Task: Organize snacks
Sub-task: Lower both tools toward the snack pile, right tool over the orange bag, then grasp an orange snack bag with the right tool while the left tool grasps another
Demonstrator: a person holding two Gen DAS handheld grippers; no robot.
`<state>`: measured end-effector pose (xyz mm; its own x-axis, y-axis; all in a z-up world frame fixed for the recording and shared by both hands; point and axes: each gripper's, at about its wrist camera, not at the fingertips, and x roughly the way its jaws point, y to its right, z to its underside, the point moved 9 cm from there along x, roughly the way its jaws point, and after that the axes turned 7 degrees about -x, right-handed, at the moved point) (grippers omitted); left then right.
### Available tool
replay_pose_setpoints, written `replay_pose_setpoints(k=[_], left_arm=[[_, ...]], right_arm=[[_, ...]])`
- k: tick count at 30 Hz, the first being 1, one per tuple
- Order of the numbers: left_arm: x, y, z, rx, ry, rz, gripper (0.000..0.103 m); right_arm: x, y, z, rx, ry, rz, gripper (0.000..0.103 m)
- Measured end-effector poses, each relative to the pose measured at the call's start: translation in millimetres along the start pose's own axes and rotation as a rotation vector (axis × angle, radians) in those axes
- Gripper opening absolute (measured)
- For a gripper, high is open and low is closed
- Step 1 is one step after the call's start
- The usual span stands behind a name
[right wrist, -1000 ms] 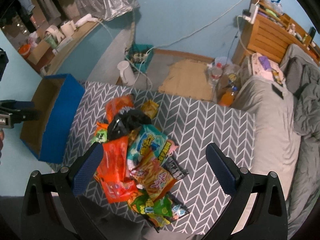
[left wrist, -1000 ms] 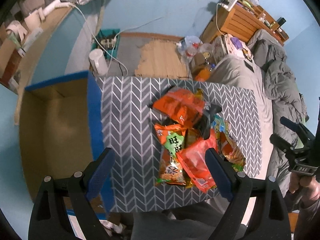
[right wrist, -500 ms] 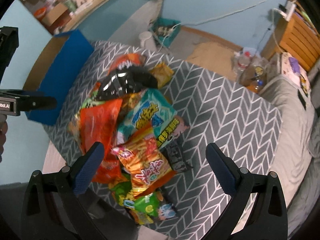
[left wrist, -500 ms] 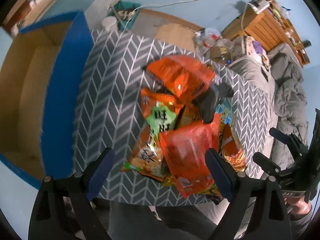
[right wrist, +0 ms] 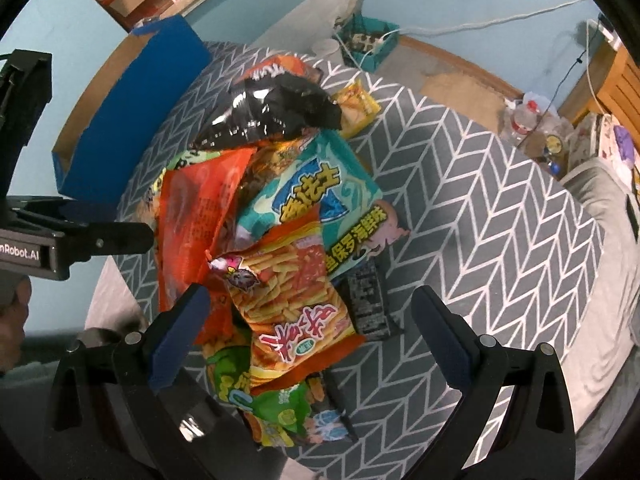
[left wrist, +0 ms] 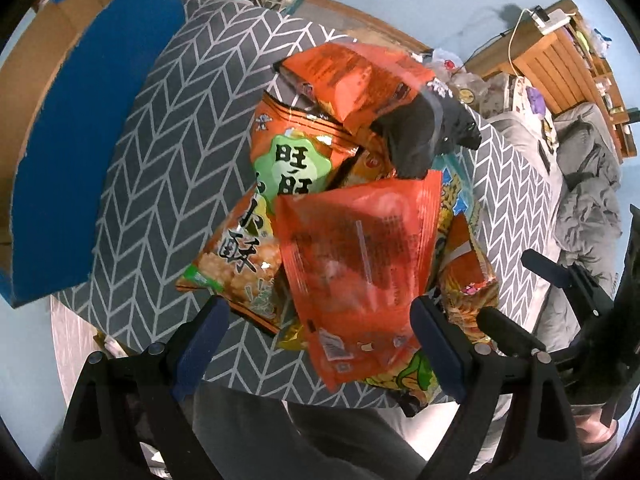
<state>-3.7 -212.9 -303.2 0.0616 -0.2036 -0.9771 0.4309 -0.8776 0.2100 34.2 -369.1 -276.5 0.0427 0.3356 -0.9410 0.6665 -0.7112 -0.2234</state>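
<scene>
Two grippers hang spread wide and empty over a snack pile (left wrist: 352,208) heaped on a chevron-patterned table (left wrist: 160,168). An orange packet (left wrist: 356,264) lies between the left gripper's (left wrist: 320,344) fingers at 12 o'clock; a fries packet (right wrist: 292,300) sits likewise before the right gripper (right wrist: 308,328). A blue-sided cardboard box (left wrist: 80,132) stands at 10 o'clock.

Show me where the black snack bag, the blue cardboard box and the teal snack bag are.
black snack bag (right wrist: 268,110): right wrist view, glossy middle.
blue cardboard box (right wrist: 136,108): right wrist view, outer blue wall.
teal snack bag (right wrist: 316,184): right wrist view, printed front.
</scene>
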Motion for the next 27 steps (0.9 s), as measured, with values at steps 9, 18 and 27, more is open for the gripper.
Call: replay_pose_setpoints(k=[9, 18, 27], left_arm=[[22, 3, 10, -0.021, -0.032, -0.001, 0.093], [31, 18, 12, -0.082, -0.055, 0.039, 0.093], [58, 34, 22, -0.071, -0.102, 0.009, 0.093]], right_arm=[[21, -3, 1, -0.041, -0.036, -0.025, 0.086], [17, -4, 4, 0.006, -0.014, -0.122, 0.039], [-3, 31, 10, 0.115, 0.044, -0.067, 0.039]])
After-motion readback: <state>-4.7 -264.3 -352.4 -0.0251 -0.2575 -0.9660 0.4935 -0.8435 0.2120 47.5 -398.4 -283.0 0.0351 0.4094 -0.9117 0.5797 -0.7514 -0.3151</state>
